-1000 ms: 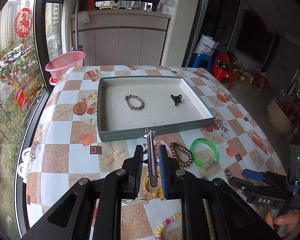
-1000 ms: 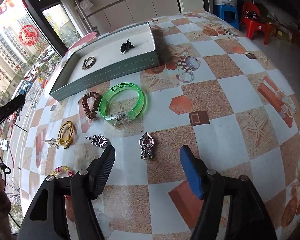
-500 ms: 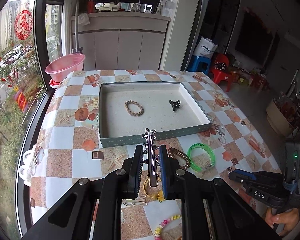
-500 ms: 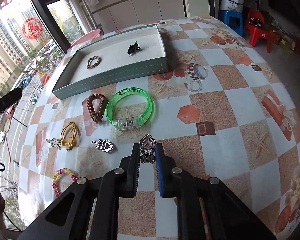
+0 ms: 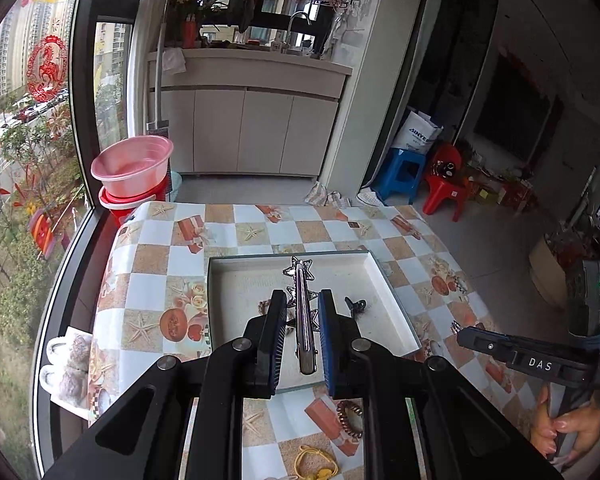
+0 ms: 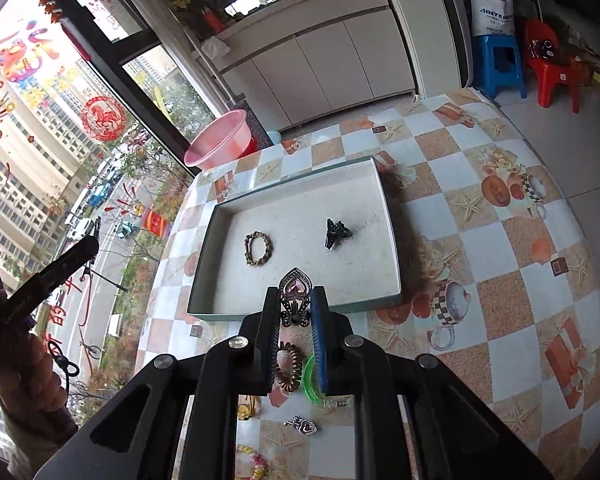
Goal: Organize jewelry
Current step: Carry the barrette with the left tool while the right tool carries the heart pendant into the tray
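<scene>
While both grippers hang above the table (image 6: 500,292), the left gripper (image 5: 303,320) pinches a silver star hair clip (image 5: 302,312) over the tray's near half, and the right gripper (image 6: 296,312) pinches a heart-shaped clip (image 6: 295,292) over the tray's near edge. Near the table's near edge lie a brown coil hair tie (image 6: 289,368), a green bangle (image 6: 310,380) and a second heart clip (image 6: 303,426). Farther off, the tray (image 6: 392,240) holds a chain bracelet (image 6: 258,248) and a black claw clip (image 6: 336,234).
</scene>
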Demonstrator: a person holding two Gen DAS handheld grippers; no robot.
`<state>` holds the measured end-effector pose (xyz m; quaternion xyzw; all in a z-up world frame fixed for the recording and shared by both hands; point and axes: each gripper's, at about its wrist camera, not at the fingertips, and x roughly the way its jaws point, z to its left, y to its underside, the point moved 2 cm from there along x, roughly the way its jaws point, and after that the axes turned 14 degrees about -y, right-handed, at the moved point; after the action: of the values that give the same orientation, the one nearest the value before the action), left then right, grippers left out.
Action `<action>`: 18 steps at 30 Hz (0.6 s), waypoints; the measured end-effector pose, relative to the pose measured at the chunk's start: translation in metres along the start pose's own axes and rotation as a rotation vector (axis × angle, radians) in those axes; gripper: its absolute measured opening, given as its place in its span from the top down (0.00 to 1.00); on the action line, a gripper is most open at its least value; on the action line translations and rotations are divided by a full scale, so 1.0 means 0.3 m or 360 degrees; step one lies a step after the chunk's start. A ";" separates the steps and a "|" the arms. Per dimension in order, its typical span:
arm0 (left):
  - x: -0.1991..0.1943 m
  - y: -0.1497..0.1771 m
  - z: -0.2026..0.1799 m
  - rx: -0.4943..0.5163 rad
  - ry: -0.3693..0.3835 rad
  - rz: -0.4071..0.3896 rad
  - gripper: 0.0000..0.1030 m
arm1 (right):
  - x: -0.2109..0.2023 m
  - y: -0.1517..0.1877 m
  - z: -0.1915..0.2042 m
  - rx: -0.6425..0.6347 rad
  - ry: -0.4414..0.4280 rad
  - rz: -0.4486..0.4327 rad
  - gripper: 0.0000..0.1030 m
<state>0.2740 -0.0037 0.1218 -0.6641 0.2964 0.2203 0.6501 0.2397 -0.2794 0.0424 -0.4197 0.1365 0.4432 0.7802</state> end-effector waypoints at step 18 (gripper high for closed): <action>0.540 0.179 -0.072 0.0126 -0.0223 0.0265 0.72 | 0.457 -0.067 -0.152 -0.0039 0.0153 0.0270 0.84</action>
<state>0.3534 -0.0414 -0.0260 -0.5940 0.3128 0.3076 0.6743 0.3414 -0.2408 -0.0549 -0.4369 0.2034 0.4887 0.7273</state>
